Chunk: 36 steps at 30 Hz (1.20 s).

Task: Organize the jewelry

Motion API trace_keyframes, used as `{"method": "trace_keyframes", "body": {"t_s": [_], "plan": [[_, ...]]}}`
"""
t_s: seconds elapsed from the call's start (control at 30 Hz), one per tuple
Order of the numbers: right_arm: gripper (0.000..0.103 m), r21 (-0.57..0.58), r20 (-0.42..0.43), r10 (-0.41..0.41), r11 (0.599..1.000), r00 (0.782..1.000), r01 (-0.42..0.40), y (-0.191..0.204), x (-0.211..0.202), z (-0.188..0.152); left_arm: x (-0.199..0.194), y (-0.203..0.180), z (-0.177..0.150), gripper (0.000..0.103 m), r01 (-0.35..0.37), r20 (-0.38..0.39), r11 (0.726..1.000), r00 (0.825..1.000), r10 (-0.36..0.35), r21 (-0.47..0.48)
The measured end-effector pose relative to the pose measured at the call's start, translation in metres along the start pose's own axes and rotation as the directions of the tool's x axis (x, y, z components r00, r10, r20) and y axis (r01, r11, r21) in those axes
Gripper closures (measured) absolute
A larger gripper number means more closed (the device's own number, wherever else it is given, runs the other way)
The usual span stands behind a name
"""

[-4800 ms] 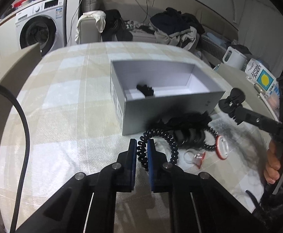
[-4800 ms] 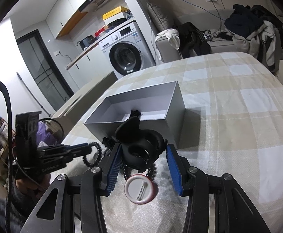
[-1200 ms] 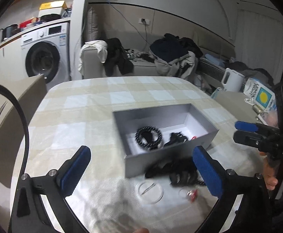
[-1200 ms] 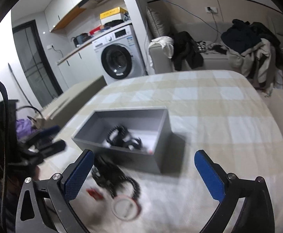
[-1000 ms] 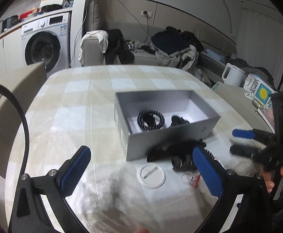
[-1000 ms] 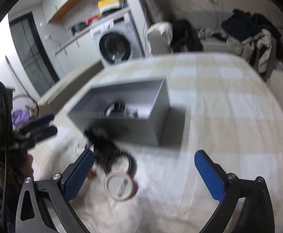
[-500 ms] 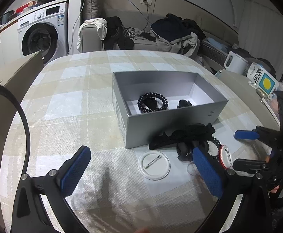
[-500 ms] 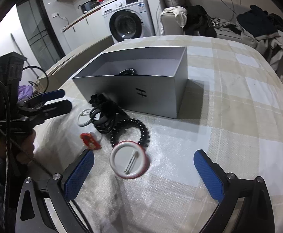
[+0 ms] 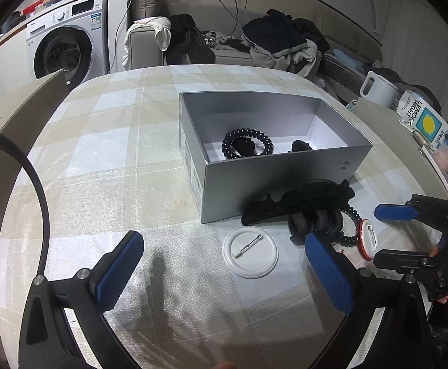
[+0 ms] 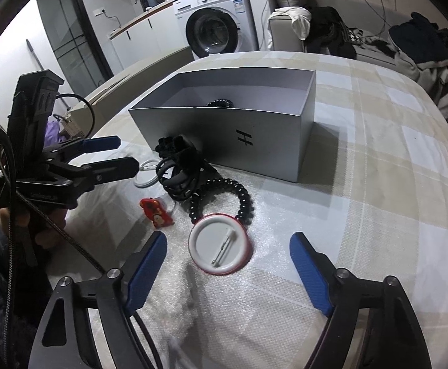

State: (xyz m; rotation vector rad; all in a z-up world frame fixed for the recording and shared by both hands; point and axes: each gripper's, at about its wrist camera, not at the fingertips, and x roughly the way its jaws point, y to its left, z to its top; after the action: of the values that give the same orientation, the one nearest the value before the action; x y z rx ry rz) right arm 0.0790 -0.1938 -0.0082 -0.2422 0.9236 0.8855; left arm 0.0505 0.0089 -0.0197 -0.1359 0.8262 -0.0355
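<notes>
On the checked tabletop (image 9: 107,160), my left gripper (image 9: 224,272), jaws wide and empty, faces the white badge (image 9: 250,256) before the grey box (image 9: 279,181). My right gripper (image 10: 228,272), likewise spread, straddles the red-rimmed badge (image 10: 221,252), lined up for pickup.

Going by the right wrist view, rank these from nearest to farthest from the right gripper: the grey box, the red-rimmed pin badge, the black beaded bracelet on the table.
From the right gripper:
1. Red-rimmed pin badge, just ahead between the open fingers.
2. Black beaded bracelet, behind the badge and touching its far rim.
3. Grey box, farthest, further back on the table.
</notes>
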Motion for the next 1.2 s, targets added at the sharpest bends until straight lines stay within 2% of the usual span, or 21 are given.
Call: {"method": "trace_keyframes", "body": {"t_s": [0.17, 0.4, 0.6, 0.77, 0.97, 1.07, 1.2], "plan": [[0.025, -0.002, 0.001, 0.002, 1.0, 1.0, -0.002, 0.002, 0.001, 0.002, 0.0, 0.001, 0.001, 0.001, -0.018, -0.007, 1.0, 1.0, 0.018, -0.006], [0.027, -0.011, -0.004, 0.012, 1.0, 1.0, -0.012, 0.003, 0.003, 0.003, 0.002, 0.005, 0.001, 0.001, -0.007, -0.024, 1.0, 1.0, 0.007, -0.016], [0.033, -0.032, -0.009, 0.007, 0.999, 1.0, -0.007, 0.007, 0.005, 0.001, 0.003, 0.005, 0.002, 0.001, -0.01, -0.03, 1.0, 0.999, 0.01, -0.014], [0.046, -0.046, -0.006, -0.024, 0.999, 1.0, 0.024, 0.01, 0.006, 0.001, 0.004, 0.003, 0.001, 0.001, -0.01, -0.038, 1.0, 0.999, 0.009, -0.007], [0.051, -0.092, -0.005, -0.076, 0.993, 0.997, 0.076, 0.018, 0.01, 0.002, 0.005, 0.002, 0.002, 0.001, -0.008, -0.045, 1.0, 0.999, 0.008, 0.0], [0.061, -0.106, 0.001, -0.102, 0.989, 0.995, 0.102, 0.019, 0.011, 0.001, 0.005, 0.002, 0.002, 0.001, -0.007, -0.049, 1.0, 0.999, 0.007, 0.0], [0.061, -0.102, 0.025, -0.09, 0.99, 0.996, 0.092, 0.018, 0.008, 0.002, 0.005, 0.0, 0.001, 0.001, -0.004, -0.053, 1.0, 0.999, 0.004, 0.007]]}}
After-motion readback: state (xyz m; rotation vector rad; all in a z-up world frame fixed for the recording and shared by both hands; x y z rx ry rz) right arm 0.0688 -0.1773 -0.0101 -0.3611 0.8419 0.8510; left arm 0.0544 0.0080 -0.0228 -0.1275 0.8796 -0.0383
